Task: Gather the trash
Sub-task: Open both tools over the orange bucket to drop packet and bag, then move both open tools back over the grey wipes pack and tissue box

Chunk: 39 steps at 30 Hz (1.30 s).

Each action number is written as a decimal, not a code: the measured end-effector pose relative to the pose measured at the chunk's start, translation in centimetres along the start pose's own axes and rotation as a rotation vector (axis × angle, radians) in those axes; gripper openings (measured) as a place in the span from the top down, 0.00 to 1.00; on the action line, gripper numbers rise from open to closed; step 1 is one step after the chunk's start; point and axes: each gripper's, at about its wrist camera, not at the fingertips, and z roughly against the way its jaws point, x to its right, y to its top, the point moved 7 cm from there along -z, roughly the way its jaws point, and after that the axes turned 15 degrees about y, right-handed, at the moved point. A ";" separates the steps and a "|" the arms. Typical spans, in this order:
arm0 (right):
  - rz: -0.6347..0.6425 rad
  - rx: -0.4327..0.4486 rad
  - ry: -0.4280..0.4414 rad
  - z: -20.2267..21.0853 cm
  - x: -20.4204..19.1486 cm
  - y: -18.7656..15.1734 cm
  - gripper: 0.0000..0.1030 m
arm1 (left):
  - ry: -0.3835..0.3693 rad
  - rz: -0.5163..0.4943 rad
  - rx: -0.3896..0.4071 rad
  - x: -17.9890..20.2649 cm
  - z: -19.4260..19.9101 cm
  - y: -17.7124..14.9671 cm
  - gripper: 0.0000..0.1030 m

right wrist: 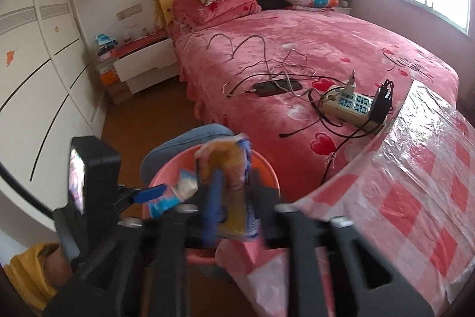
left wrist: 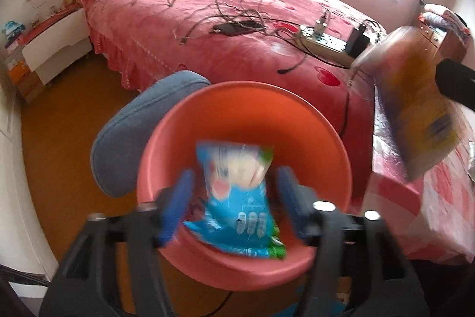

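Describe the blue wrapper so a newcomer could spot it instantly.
Start at the pink bed; just before its near edge sits a round salmon-pink basin. The blue snack wrapper lies in it, between the open left gripper fingers. It is blue, white and green, unlike the yellow-orange packet the right gripper carries.

Between your left gripper's [left wrist: 234,198] spread fingers, the blue snack packet [left wrist: 237,192] is smeared by motion, so its print cannot be read, and you cannot tell whether either finger touches it. The yellow wrapper [right wrist: 234,192] pinched in your right gripper [right wrist: 234,198] is just as blurred, and its far finger is mostly hidden behind it. Below both grippers, the pink bin's [left wrist: 297,121] near rim is covered by their bodies.
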 end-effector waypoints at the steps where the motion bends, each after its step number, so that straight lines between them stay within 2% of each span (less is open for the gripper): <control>1: -0.011 0.005 -0.003 -0.1 0.3 -0.1 0.28 | 0.009 0.007 0.004 -0.2 -0.1 0.1 0.27; 3: -0.034 0.012 -0.012 0.1 0.9 -0.5 0.25 | 0.025 0.012 0.000 -0.5 -0.4 0.2 0.20; 5: -0.031 0.024 -0.053 0.8 1.4 -0.7 0.15 | 0.033 0.021 -0.005 -0.9 -0.6 0.3 0.19; 6: -0.024 0.041 -0.080 1.3 1.8 -0.8 0.13 | 0.033 0.025 -0.007 -1.0 -0.8 0.3 0.18; 10: 0.004 0.068 -0.134 2.7 2.5 -1.3 0.13 | 0.037 0.037 -0.014 -1.3 -1.0 0.2 0.18; 14: 0.000 0.088 -0.148 4.0 3.4 -2.2 0.13 | 0.042 0.026 -0.022 -1.0 -1.0 -0.1 0.18; 16: -0.006 0.095 -0.145 4.4 3.8 -2.6 0.13 | 0.042 0.018 -0.021 -0.7 -0.8 -0.1 0.18; 22: -0.068 0.147 -0.090 6.5 5.3 -4.0 0.05 | 0.051 -0.023 -0.005 0.6 -0.1 0.0 0.18; 27: -0.127 0.156 -0.065 7.9 6.8 -5.0 0.05 | 0.070 -0.068 0.022 1.9 1.0 0.1 0.17; 39: -0.164 0.142 -0.080 10.3 7.9 -7.3 0.05 | 0.080 -0.126 0.072 4.7 3.7 0.6 0.15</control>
